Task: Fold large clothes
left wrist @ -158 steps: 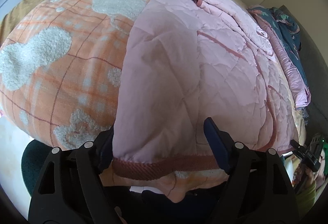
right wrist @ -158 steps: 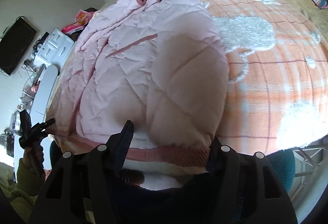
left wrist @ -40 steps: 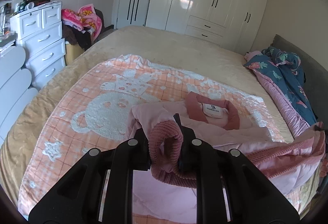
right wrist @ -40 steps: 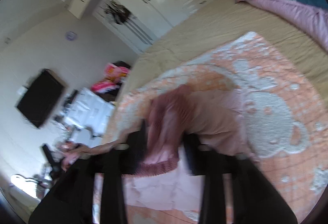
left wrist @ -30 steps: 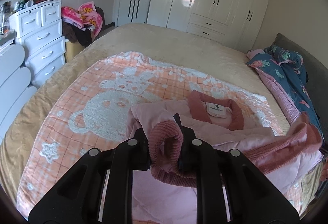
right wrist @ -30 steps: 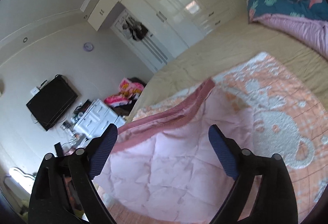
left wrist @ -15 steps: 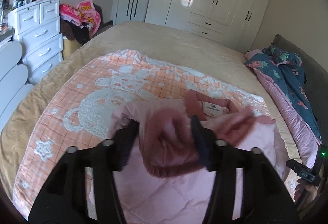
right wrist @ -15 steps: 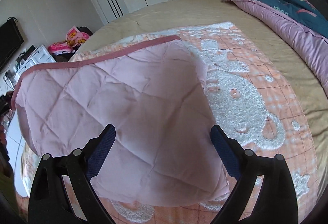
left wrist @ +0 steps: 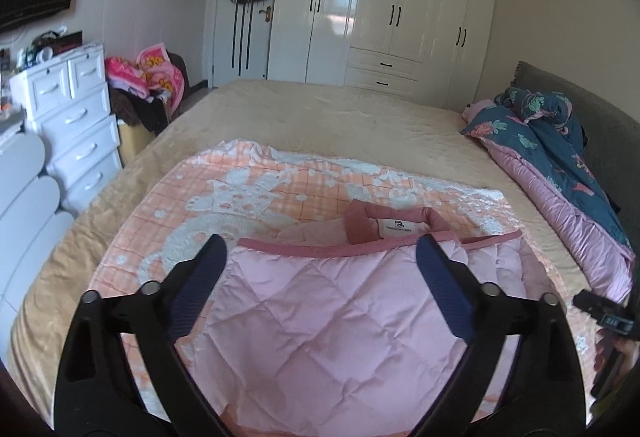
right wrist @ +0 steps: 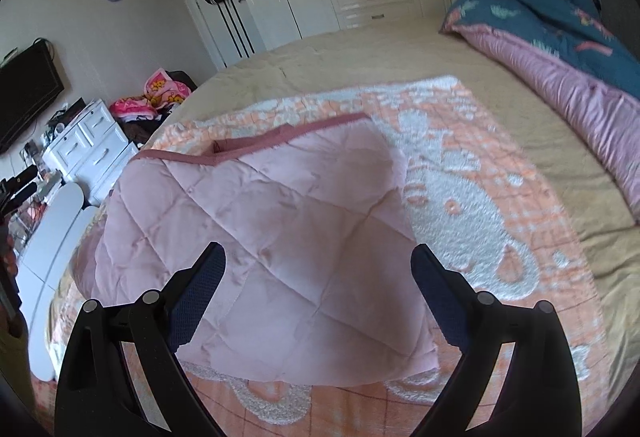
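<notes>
A pink quilted jacket lies folded on an orange-and-white patterned blanket on the bed. Its ribbed dusty-pink hem lies across the top, just below the collar with a white label. My left gripper is open and empty, raised above the jacket's near part. In the right wrist view the same jacket lies folded in half. My right gripper is open and empty above its near edge.
The beige bed extends far back. A blue floral and pink duvet is piled at the right. A white drawer chest and clothes heap stand left. White wardrobes line the far wall. The other gripper shows at right.
Both grippers let go of the jacket's hem after carrying it up over the body toward the collar. The jacket now lies folded flat and both grippers have pulled back, open.
</notes>
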Motion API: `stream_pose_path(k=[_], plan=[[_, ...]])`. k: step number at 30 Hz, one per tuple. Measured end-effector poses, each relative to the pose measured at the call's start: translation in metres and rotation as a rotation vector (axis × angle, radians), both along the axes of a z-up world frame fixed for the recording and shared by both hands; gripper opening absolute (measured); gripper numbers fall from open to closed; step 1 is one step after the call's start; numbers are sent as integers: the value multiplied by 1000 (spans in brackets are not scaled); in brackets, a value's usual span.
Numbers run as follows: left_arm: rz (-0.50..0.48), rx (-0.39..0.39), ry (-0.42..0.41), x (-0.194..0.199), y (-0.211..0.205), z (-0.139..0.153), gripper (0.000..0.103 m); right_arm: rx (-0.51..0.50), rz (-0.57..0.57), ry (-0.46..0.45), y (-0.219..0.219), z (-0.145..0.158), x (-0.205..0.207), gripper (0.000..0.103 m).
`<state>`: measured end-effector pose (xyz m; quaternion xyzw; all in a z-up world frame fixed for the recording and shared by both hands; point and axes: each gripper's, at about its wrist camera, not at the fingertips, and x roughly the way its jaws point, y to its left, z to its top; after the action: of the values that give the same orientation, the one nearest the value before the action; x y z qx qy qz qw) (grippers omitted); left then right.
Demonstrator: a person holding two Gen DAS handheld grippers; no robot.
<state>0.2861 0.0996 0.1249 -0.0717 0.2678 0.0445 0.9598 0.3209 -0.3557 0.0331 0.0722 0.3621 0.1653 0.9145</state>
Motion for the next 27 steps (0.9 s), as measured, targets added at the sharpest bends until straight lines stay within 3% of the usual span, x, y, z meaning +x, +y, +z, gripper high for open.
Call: stream_pose_path(k=[7,12,19,27], plan=[[37,23,60,-9,19,-24,94,-105,-7,-55,-2,5,-12,96],[77,-8,175,-17,49,-75,94,-138,-9,-38,-2,-5,-7,97],[78,-169,271,-28,81,-136,94,-160,-3,1,5,-22,11,97],[17,-203,295,-13,72,-155,94,-188,-6,71,10,-44,44,97]])
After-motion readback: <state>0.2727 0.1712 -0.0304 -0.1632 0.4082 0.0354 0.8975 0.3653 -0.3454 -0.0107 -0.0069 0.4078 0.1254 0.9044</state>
